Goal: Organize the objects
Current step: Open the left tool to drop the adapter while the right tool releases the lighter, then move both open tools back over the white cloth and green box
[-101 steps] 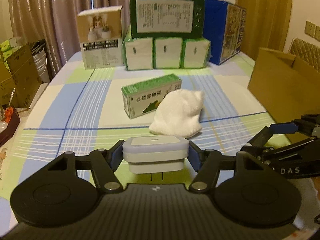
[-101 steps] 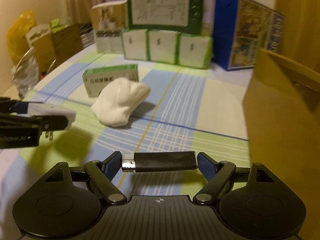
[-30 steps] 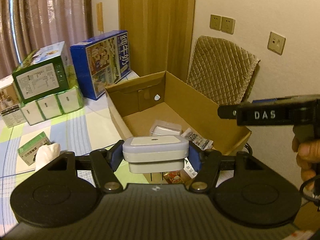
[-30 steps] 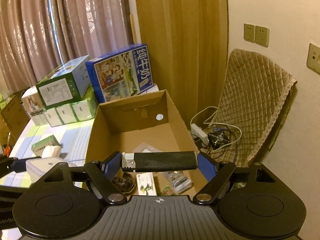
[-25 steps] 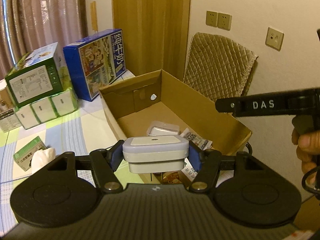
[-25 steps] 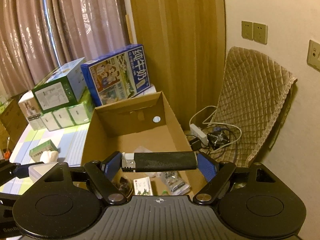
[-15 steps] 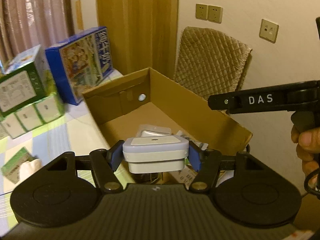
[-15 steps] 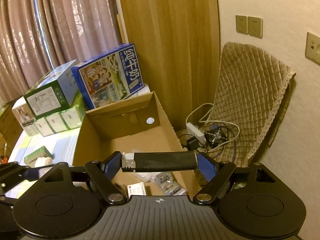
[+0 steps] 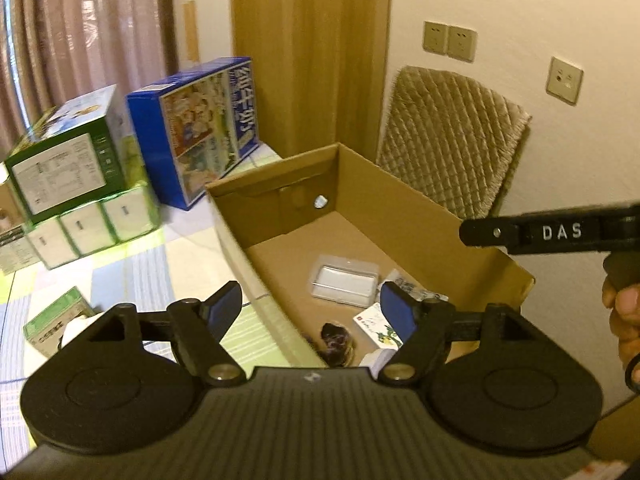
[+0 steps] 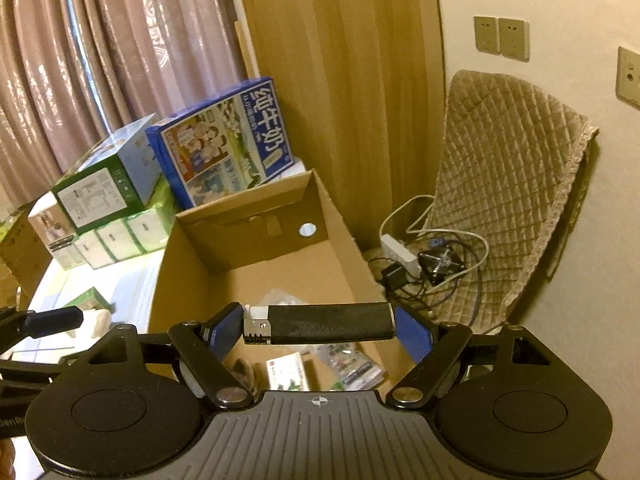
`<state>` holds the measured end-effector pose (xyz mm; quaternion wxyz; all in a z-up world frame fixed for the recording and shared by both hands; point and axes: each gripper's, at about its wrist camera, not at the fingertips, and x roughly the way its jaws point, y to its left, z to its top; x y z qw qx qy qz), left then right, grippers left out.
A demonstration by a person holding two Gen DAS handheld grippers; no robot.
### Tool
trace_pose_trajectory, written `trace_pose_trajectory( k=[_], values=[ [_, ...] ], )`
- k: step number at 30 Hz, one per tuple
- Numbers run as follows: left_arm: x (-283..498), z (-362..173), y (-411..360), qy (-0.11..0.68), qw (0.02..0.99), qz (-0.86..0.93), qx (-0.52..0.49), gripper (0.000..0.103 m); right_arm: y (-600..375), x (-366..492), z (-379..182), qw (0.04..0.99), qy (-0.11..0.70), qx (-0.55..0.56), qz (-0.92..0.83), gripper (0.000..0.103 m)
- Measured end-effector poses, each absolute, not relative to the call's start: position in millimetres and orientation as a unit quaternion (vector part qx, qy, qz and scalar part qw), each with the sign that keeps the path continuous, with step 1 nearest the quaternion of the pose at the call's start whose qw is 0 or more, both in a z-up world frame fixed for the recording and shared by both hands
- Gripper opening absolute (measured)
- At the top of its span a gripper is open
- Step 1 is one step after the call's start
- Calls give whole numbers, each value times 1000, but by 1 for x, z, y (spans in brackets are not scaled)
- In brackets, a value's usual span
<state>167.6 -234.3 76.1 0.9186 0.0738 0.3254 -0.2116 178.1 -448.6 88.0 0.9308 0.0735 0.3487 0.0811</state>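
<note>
Checked tablecloth [image 9: 132, 264] bears a cardboard box [image 9: 400, 216]; left tongs [image 9: 312, 308] gape empty, right tongs [image 10: 320, 330] clamp a lighter [image 10: 320, 324].

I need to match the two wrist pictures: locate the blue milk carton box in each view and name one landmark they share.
Left wrist: blue milk carton box at upper left, behind the cardboard box.
Right wrist: blue milk carton box left of centre, behind the same box.
Shared landmark: the round hole in the box's far wall.

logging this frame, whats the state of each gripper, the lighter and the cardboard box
left gripper: jaws open, holding nothing
right gripper: jaws shut on the lighter
black lighter with a silver metal head: held level, above the box
open brown cardboard box: flaps open, several small items on its floor
</note>
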Motion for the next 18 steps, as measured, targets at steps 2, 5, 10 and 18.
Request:
trace_pose_trajectory(
  k=[2, 5, 10, 18],
  values=[
    [167, 77, -228, 325, 921, -204, 69, 73, -444, 178, 87, 930, 351, 73, 86, 79],
    [165, 76, -219, 326, 923, -197, 60, 75, -438, 179, 87, 928, 352, 76, 95, 79],
    [162, 71, -207, 330, 924, -187, 51, 83, -438, 184, 87, 924, 352, 102, 106, 92],
    [152, 69, -189, 332, 927, -169, 42, 85, -441, 173, 94, 928, 341, 103, 105, 96]
  ],
)
